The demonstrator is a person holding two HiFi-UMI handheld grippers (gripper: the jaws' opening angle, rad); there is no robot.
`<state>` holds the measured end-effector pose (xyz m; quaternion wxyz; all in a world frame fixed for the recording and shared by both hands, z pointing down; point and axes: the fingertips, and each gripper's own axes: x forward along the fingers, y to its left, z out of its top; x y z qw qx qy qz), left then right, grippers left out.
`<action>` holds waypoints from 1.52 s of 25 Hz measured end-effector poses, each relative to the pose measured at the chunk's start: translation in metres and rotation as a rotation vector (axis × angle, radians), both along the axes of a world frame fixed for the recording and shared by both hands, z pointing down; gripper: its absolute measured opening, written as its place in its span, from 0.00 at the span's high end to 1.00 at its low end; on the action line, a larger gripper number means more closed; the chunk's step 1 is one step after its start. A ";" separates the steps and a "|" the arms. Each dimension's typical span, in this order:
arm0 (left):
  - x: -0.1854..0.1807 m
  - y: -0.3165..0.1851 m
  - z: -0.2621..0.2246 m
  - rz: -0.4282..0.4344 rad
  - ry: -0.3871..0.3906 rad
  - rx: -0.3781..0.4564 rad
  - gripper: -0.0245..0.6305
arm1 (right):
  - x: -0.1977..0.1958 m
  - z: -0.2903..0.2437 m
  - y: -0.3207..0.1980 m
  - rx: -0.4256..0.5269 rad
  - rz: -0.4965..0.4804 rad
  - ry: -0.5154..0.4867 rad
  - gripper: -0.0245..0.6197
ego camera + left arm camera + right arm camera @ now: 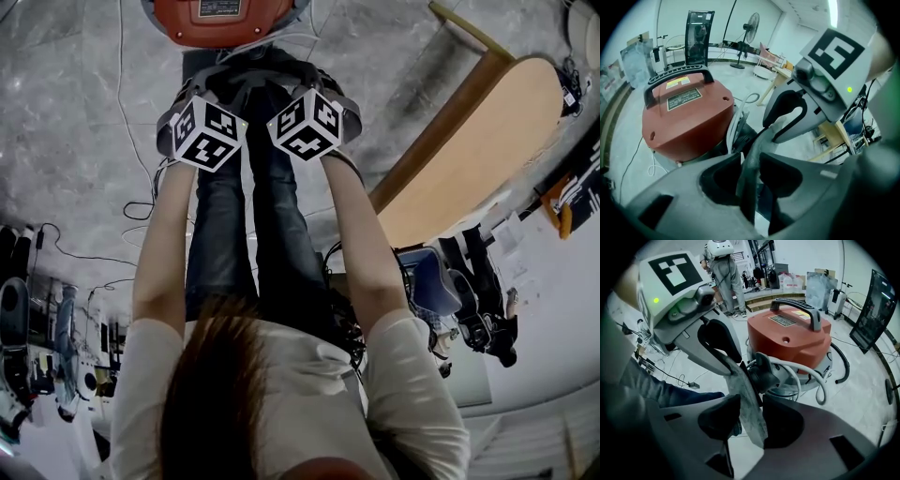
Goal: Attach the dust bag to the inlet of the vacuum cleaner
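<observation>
A red vacuum cleaner (220, 19) with a black handle stands on the floor just beyond both grippers. Its body also shows in the left gripper view (686, 117) and the right gripper view (792, 338). A black inlet piece (764, 373) with a white hose (811, 380) juts from its lower front. The grey fabric dust bag (743, 394) hangs as a strip between the two grippers. My right gripper (751, 404) is open with the bag between its jaws. My left gripper (749, 161) is open too, with the bag (754, 150) running through its gap. Both grippers sit side by side.
The person's legs in jeans (253, 234) are directly below the grippers. A wooden tabletop (469, 159) stands at the right, and cables (131, 187) trail on the floor at the left. A standing fan (751, 28) and a person (723, 268) are far behind the vacuum.
</observation>
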<state>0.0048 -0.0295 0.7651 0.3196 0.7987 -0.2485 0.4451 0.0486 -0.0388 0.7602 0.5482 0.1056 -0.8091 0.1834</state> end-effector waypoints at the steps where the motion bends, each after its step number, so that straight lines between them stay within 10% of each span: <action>1: 0.001 -0.001 -0.001 -0.010 0.006 0.000 0.75 | 0.000 0.000 0.000 0.000 0.001 -0.001 0.72; 21: 0.005 -0.027 -0.057 -0.191 0.062 0.076 0.85 | 0.005 -0.061 -0.033 0.006 0.394 -0.223 0.87; 38: -0.025 -0.057 -0.158 -0.331 0.072 0.182 0.94 | 0.001 -0.172 -0.061 0.128 0.366 -0.288 0.96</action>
